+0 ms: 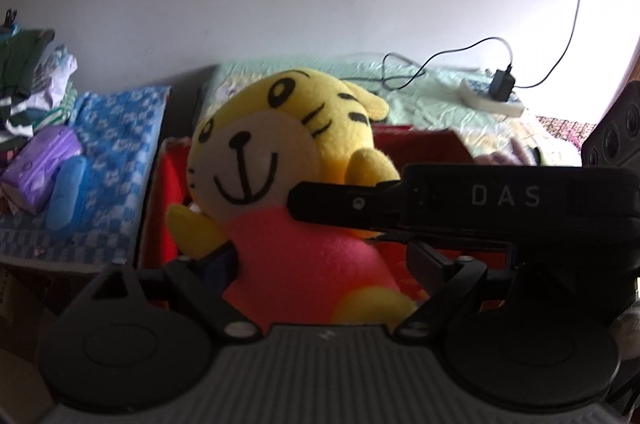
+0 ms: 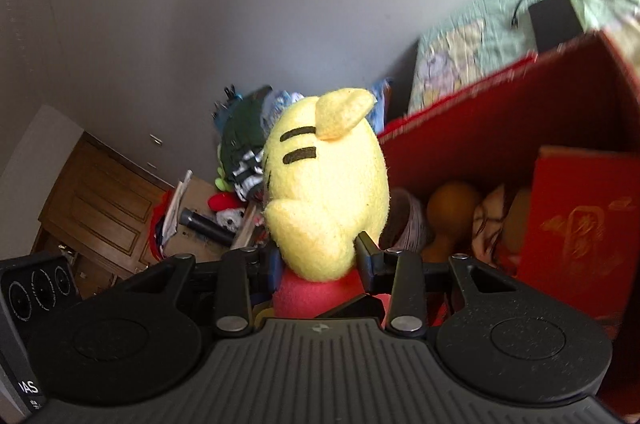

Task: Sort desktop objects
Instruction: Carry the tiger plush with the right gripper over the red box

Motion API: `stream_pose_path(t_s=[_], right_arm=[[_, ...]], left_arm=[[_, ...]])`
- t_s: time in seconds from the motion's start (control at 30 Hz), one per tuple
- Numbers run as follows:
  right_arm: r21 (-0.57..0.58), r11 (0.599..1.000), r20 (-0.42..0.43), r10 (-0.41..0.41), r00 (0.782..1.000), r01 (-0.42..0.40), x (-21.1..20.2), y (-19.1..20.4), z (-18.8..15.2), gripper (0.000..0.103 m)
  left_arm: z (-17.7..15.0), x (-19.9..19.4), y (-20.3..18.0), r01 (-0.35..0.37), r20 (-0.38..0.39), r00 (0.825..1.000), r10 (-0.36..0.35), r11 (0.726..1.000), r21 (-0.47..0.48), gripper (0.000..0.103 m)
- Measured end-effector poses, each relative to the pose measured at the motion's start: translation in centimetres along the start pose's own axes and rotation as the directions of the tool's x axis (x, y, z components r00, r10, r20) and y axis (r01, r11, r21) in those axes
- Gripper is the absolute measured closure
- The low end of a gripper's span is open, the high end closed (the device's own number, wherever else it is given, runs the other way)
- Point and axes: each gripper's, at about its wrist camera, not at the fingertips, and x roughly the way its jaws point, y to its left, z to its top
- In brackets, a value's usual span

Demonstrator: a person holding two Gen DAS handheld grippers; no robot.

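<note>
we've got both tools on the plush tiger [image 1: 280, 160] | left tool [image 1: 304, 264] clamps its pink body | right tool [image 2: 320, 260] pinches its neck | two-point hold keeps it upright over the red box [image 2: 500, 112]

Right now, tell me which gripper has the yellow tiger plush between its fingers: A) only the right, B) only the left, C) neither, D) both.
D: in the left wrist view the left gripper has the tiger plush by its pink body, and in the right wrist view the right gripper closes on it just below the yellow head, beside the red box.
</note>
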Motion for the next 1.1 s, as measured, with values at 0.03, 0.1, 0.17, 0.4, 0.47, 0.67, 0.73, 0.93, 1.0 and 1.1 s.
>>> stream_pose_path(t_s=[0.03, 0.1, 0.17, 0.4, 0.47, 0.67, 0.73, 0.93, 1.0, 1.1], right_arm=[[0.007, 1.000, -0.008, -0.007, 1.000, 0.007, 0.4, 0.0, -0.1, 0.064], [0.030, 0.999, -0.028, -0.013, 1.000, 0.014, 1.3, -0.2, -0.4, 0.064], [0.059, 0.998, -0.054, -0.016, 0.998, 0.019, 2.2, -0.6, -0.7, 0.064], [0.062, 0.995, -0.113, -0.067, 0.991, 0.074, 4.7, -1.3, -1.1, 0.064], [0.062, 0.995, -0.123, -0.074, 0.990, 0.082, 5.1, -1.6, -1.1, 0.064], [0.056, 0.992, -0.139, -0.101, 0.985, 0.110, 5.4, -2.3, -0.9, 0.057], [0.070, 0.993, -0.137, -0.085, 0.987, 0.095, 5.2, -2.7, -0.9, 0.053], [0.011, 0.993, -0.135, -0.116, 0.984, 0.118, 4.6, -2.3, -0.6, 0.038], [0.008, 0.994, -0.127, -0.107, 0.986, 0.109, 4.1, -2.4, -0.3, 0.038], [0.017, 0.995, -0.098, -0.097, 0.990, 0.099, 3.0, -2.9, 0.2, 0.038]], left_arm=[[-0.2, 0.0, 0.3, -0.003, -0.006, 1.000, 0.003, 1.000, -0.001, 0.015], [-0.3, 0.6, 1.0, -0.010, -0.017, 1.000, 0.010, 1.000, 0.005, 0.015], [-0.4, 0.8, 1.5, -0.021, -0.021, 1.000, 0.021, 1.000, 0.020, 0.016], [-0.9, 1.5, 2.0, -0.015, -0.036, 0.999, 0.017, 0.997, 0.070, 0.020], [-0.9, 2.0, 2.1, -0.017, -0.044, 0.999, 0.021, 0.997, 0.075, 0.020], [-1.0, 3.2, 2.4, -0.021, -0.068, 0.997, 0.026, 0.997, 0.072, 0.017], [-0.9, 3.4, 2.6, -0.026, -0.073, 0.997, 0.031, 0.997, 0.066, 0.014], [-1.0, 4.2, 3.6, -0.036, -0.110, 0.993, 0.038, 0.999, 0.022, 0.010], [-1.1, 4.1, 3.5, -0.060, -0.110, 0.992, 0.064, 0.998, 0.036, 0.013], [-1.3, 3.8, 3.3, -0.066, -0.110, 0.991, 0.070, 0.997, 0.032, 0.015]])
